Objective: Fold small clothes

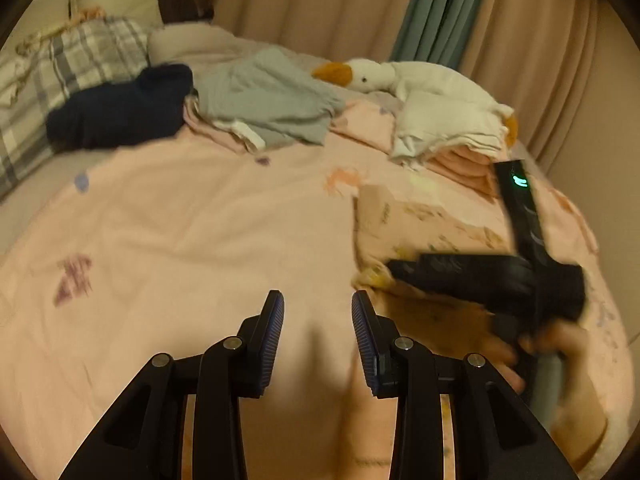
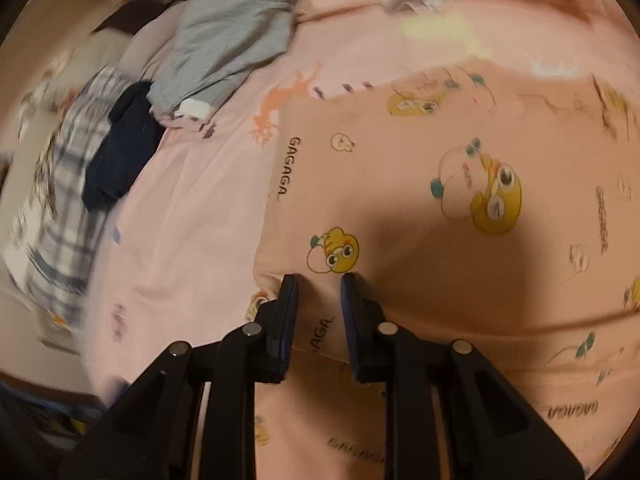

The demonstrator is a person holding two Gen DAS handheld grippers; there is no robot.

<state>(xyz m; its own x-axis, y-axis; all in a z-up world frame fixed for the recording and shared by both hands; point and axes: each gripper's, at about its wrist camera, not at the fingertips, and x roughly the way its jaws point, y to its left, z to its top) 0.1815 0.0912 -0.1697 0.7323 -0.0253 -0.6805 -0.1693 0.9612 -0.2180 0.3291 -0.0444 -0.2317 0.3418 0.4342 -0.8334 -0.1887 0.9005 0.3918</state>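
Both tongs hang unclenched: the left tongs [image 1: 318, 304] over bare bedsheet [image 1: 180, 220], the right tongs [image 2: 319, 288] astride the printed pink garment's [image 2: 440, 200] corner.

The left gripper [image 1: 318, 312] hangs over the pink bed [image 1: 180, 220], jaws apart with nothing between them. Near the bed's right edge, the right gripper [image 1: 394, 270] touches printed pink clothes [image 1: 420, 220].
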